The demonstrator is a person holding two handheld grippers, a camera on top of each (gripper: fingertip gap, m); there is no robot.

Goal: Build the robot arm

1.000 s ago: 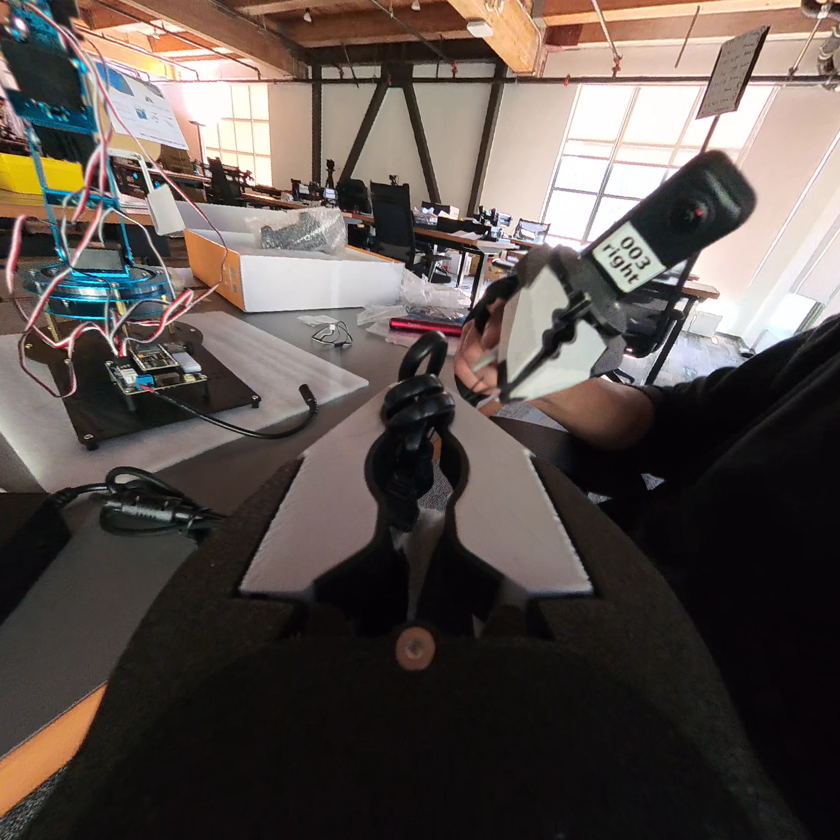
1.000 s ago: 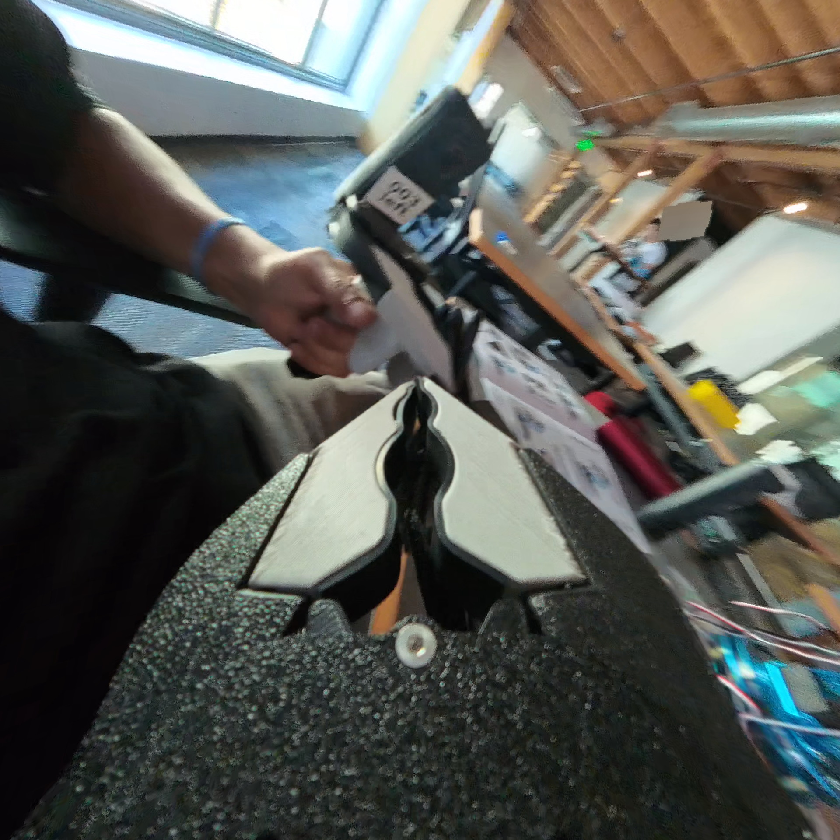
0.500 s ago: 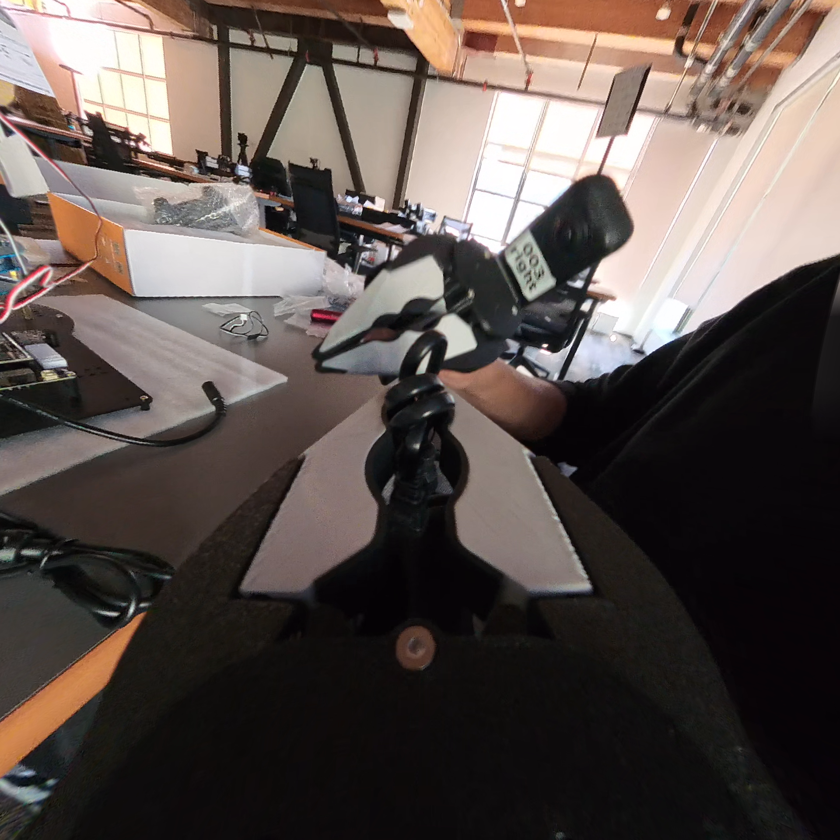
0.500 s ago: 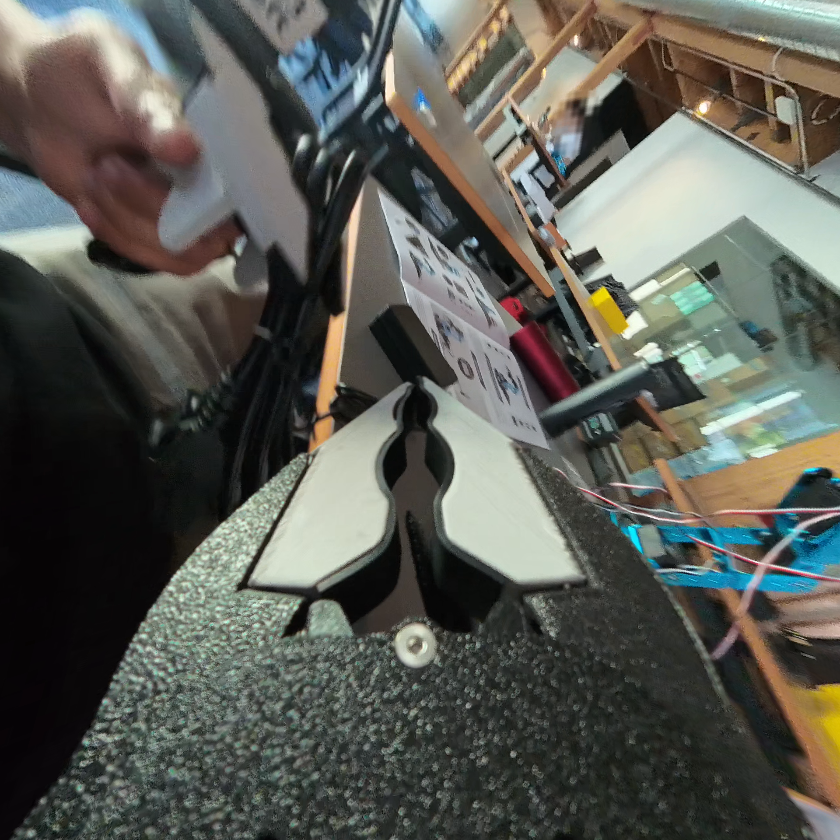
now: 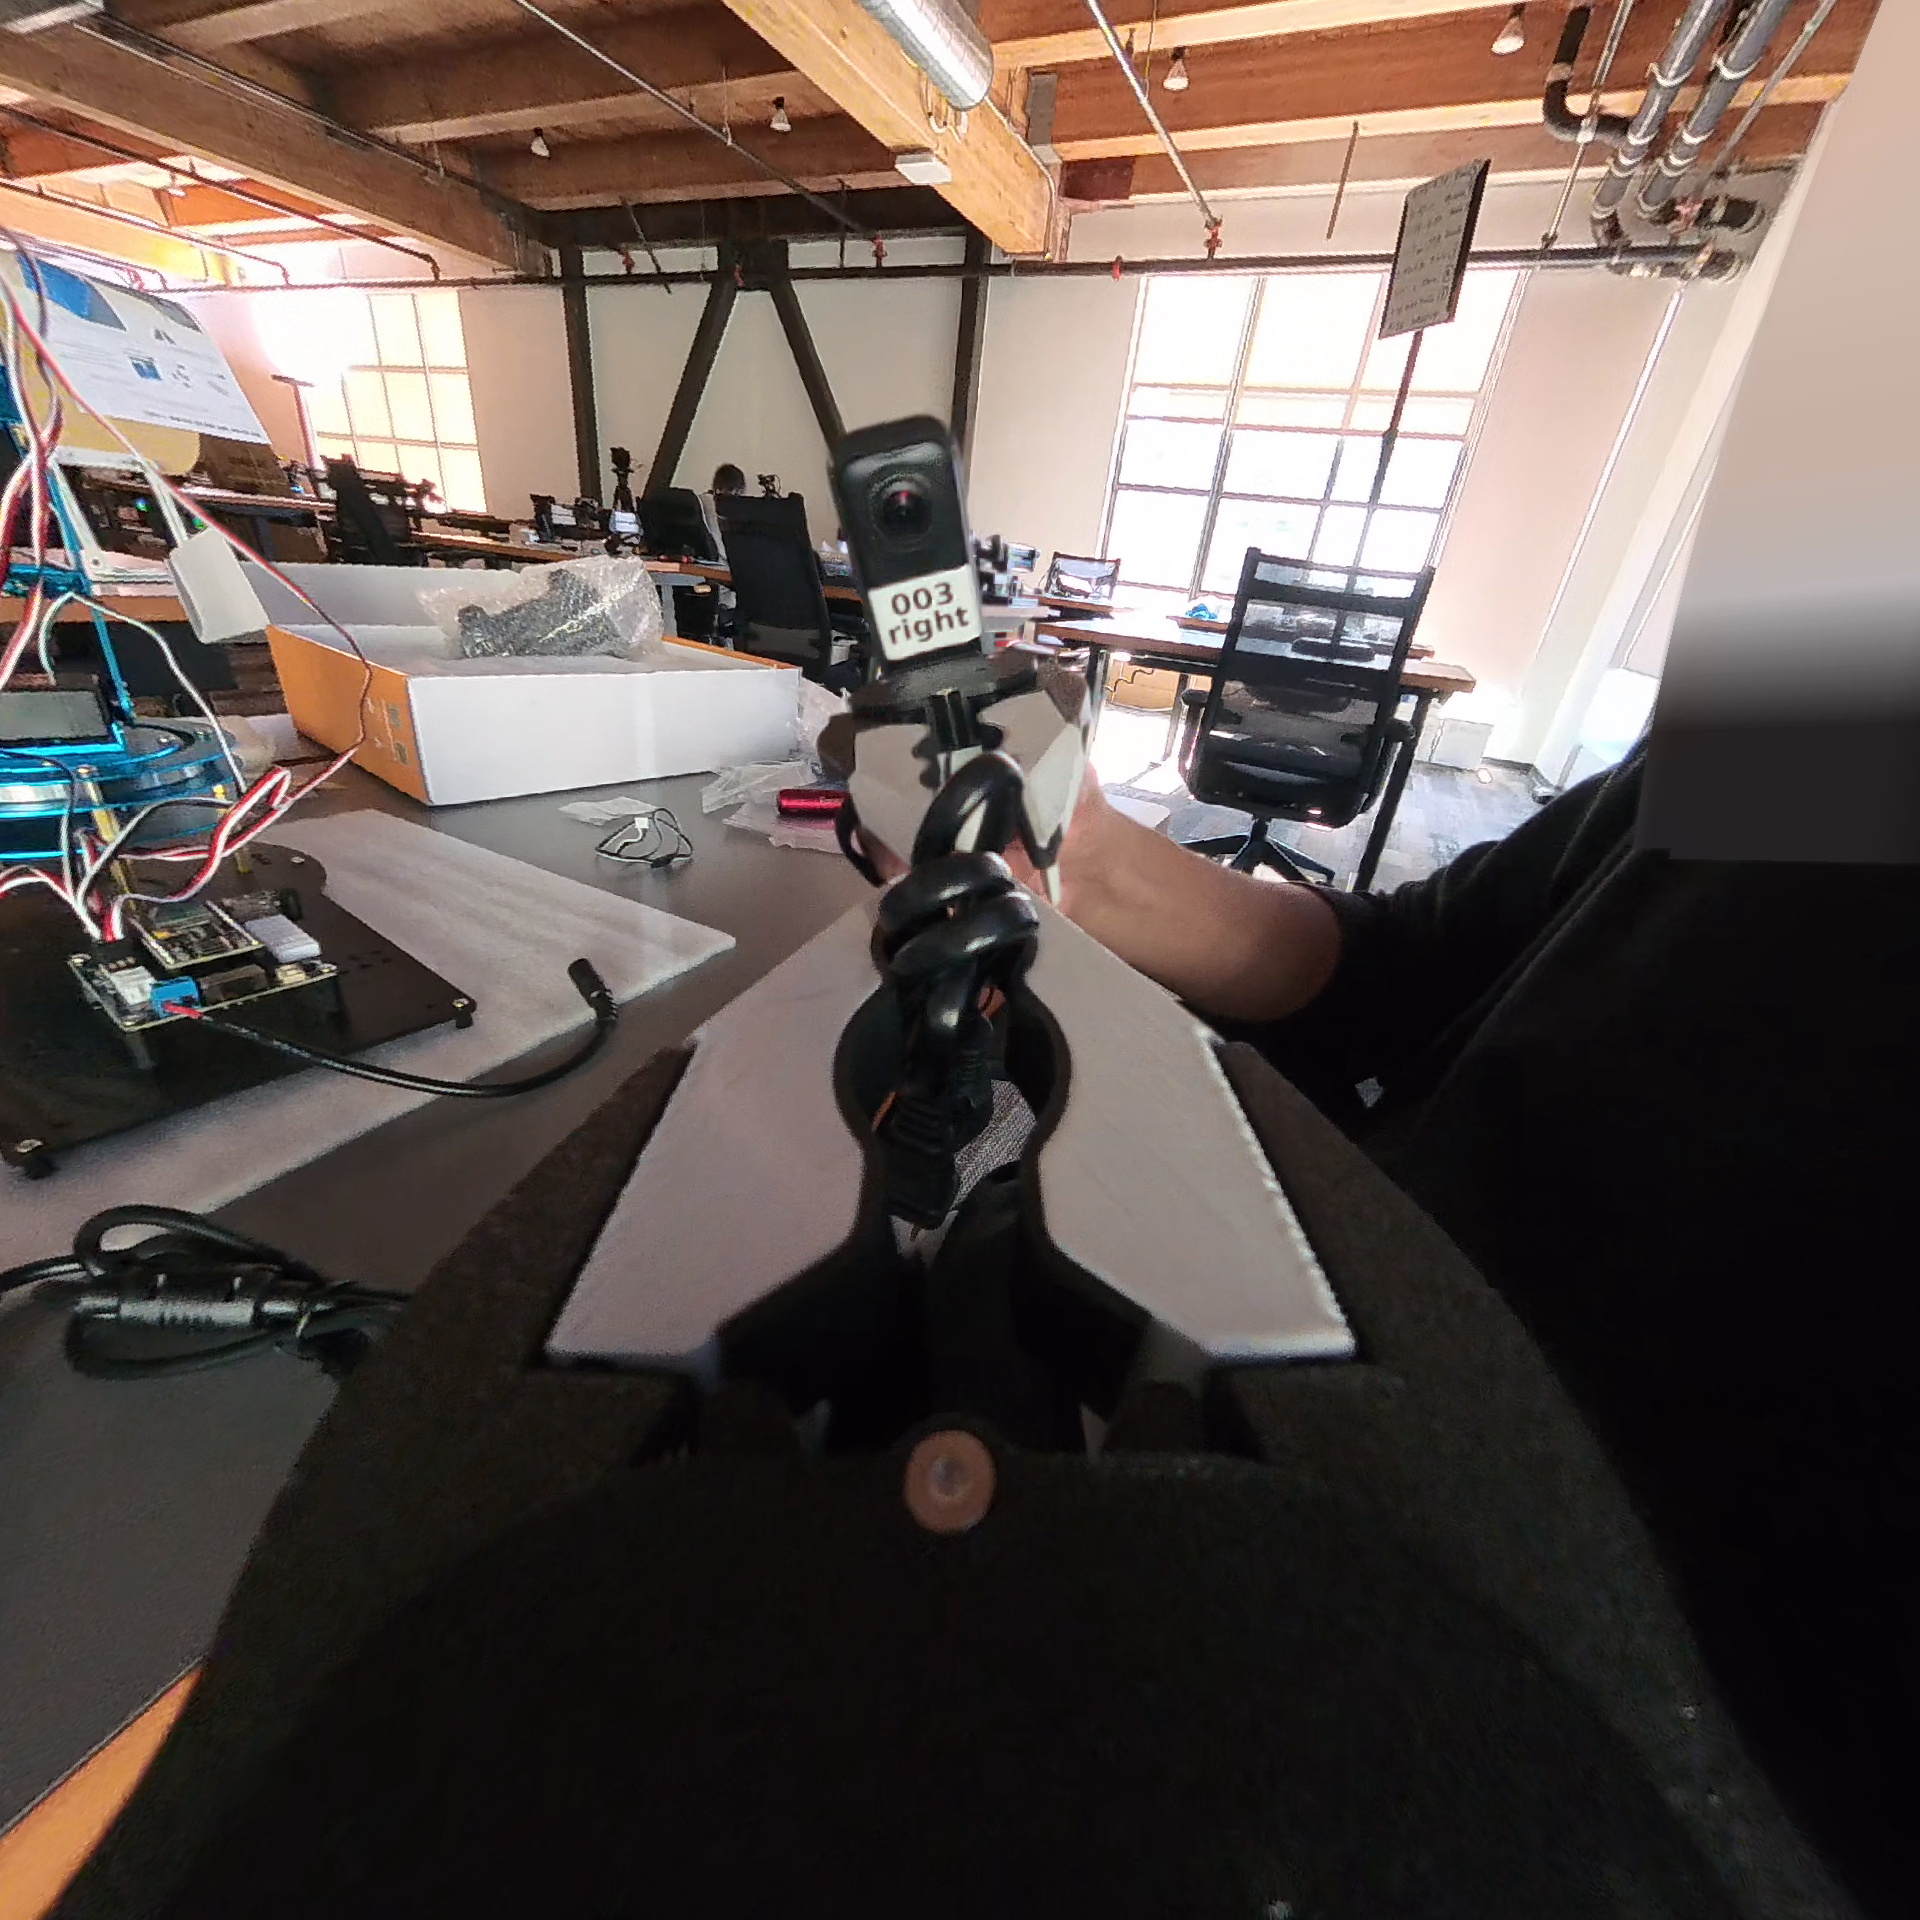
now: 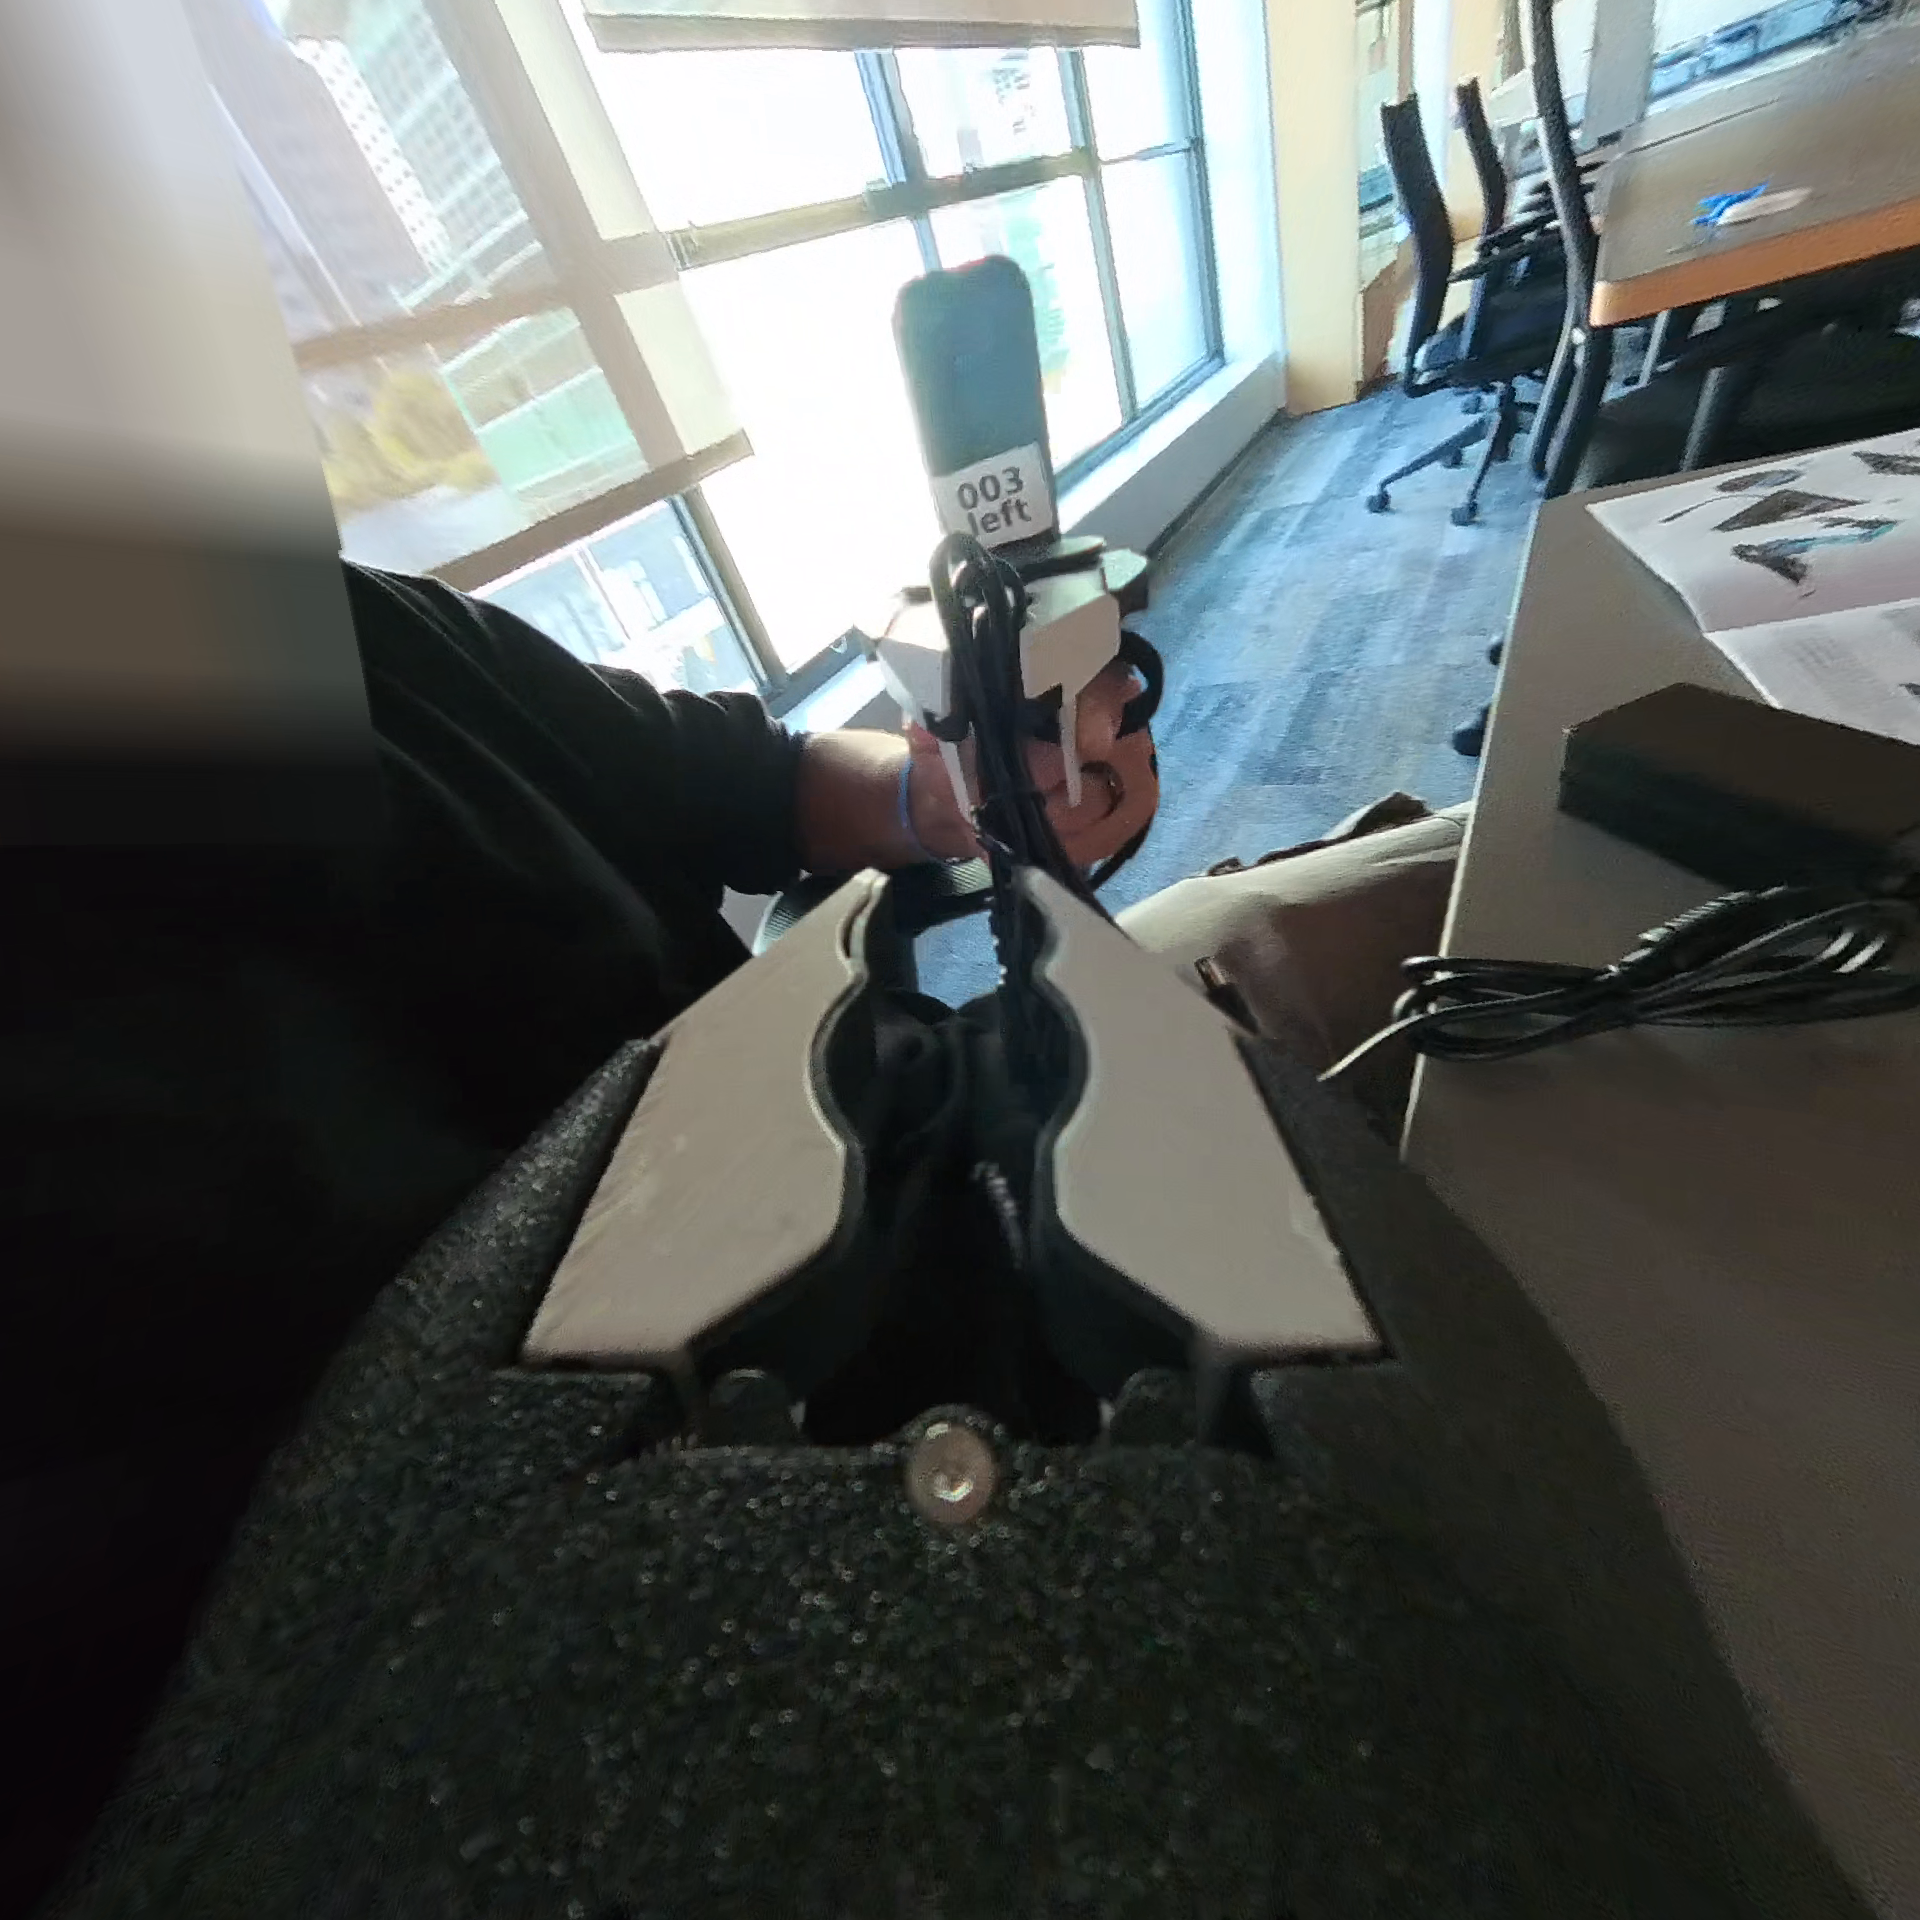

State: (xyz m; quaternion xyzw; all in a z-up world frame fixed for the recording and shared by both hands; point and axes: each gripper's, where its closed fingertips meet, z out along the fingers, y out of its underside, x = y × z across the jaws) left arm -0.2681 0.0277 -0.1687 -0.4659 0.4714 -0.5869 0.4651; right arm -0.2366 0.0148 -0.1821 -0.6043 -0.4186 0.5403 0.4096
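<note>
white sticker [image 5: 928,615]: printed, on black camera [image 5: 900,499] | white tag [image 6: 992,506]: printed, on dark camera [image 6: 971,364]

Two grippers were in view, the left gripper [image 5: 956,920] and the right gripper [image 6: 956,894]. One bundled cable [image 5: 951,997] ran between them. The desk [image 5: 790,914] bore one white box [image 5: 582,717], one bubble-wrap bag [image 5: 551,613], one foam sheet [image 5: 499,914], one black plate [image 5: 343,997], one circuit board [image 5: 197,956], one red cylinder [image 5: 812,801], one small wire [image 5: 644,836] and one cord coil [image 5: 208,1320]. The right wrist view added one black block [image 6: 1714,769] and two printed sheets [image 6: 1766,540]. At least three chairs [image 5: 1299,707] stood behind.
</note>
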